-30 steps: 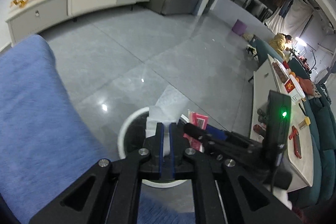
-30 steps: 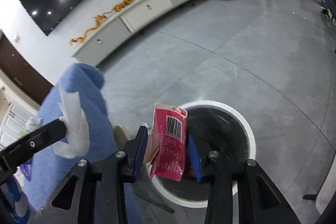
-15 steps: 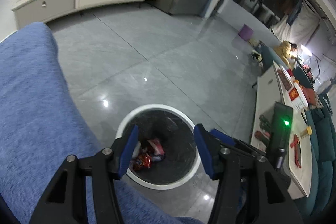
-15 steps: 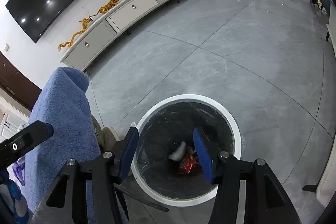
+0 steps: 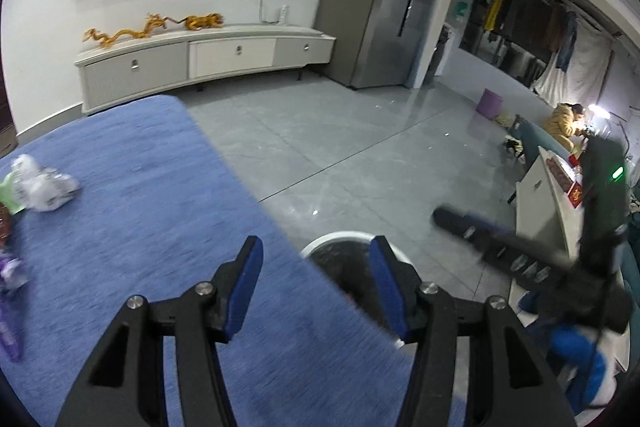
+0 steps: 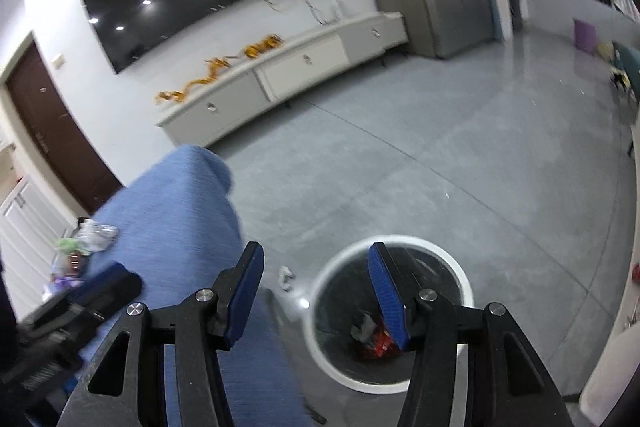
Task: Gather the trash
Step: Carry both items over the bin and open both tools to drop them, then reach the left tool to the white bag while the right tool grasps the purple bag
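My left gripper [image 5: 316, 259] is open and empty, over the edge of the blue cloth-covered surface [image 5: 120, 227]. Just beyond it, the white-rimmed bin [image 5: 348, 237] shows between its fingers. My right gripper [image 6: 316, 255] is also open and empty, above the bin [image 6: 400, 239]. The bin has a black liner and holds a red wrapper [image 6: 376, 345] and a white tissue [image 6: 364, 327]. A crumpled white plastic wrapper [image 5: 44, 187] and a purple wrapper [image 5: 10, 275] lie at the left on the blue surface. The same pile of trash [image 6: 94, 233] shows in the right wrist view.
A small white scrap [image 6: 286, 275] lies on the grey tile floor beside the bin. A long white cabinet [image 5: 208, 61] under a wall screen lines the far wall. A tall grey fridge [image 5: 380, 7] stands to its right. A white low table [image 5: 540, 211] and a person in yellow [image 5: 564, 119] are far right.
Both grippers opened and let go: the white tissue and the pink packet dropped into the bin. Both then rose, and the left swung left over the blue surface.
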Demonstrator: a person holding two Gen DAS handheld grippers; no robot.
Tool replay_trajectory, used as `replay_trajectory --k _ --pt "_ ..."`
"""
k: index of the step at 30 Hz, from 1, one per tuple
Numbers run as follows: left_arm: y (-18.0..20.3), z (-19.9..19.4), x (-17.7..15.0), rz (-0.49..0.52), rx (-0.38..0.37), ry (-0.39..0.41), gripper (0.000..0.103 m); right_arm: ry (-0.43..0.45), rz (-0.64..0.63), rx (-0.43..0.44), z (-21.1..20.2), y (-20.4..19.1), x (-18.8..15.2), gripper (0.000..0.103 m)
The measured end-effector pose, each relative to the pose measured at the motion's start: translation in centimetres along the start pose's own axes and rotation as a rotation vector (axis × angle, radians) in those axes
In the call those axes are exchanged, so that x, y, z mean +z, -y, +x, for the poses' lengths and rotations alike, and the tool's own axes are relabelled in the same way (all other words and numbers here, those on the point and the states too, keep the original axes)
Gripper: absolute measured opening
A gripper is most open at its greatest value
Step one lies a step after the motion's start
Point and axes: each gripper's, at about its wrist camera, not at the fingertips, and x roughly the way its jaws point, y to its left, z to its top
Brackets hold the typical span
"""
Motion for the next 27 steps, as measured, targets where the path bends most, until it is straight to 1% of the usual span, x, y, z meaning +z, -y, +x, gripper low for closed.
replay_trajectory --k 3,8,11,13,17,20,23,27 --pt "-1.8 -2.3 -0.4 -0.001 0.035 0.006 0.053 0.036 -0.037 0.04 -1.4 -2.7 0.5 0.052" --pt "-5.2 -6.6 -1.2 -0.03 0.095 0.056 0.053 0.08 -0.086 0.108 -3.3 -6.8 0.8 0.052" --pt "-6.8 -8.7 -1.8 -0.06 0.131 0.082 0.054 0.088 -0.116 0.15 -4.1 -8.9 0.7 0.052" --pt "-8.1 -9.9 -2.4 -0.083 0.149 0.09 0.054 0.088 -0.135 0.164 -4.2 -10.1 0.6 0.053" --pt "-10.6 -11.7 -3.7 -0.125 0.193 0.099 0.054 0.071 -0.19 0.192 -4.0 -13.0 -0.1 0.053" --pt "-12.6 -12.5 -4.8 -0.164 0.224 0.098 0.054 0.046 -0.232 0.212 -3.2 -15.4 -0.7 0.053" --pt "-14.7 -13.3 -6.0 -0.208 0.235 0.091 0.054 0.02 -0.261 0.223 -2.3 -17.2 -1.3 0.053" --pt "-16.8 -14.5 -7.1 -0.247 0.258 0.104 0.054 -0.013 -0.29 0.236 -1.1 -19.5 -2.2 0.054"
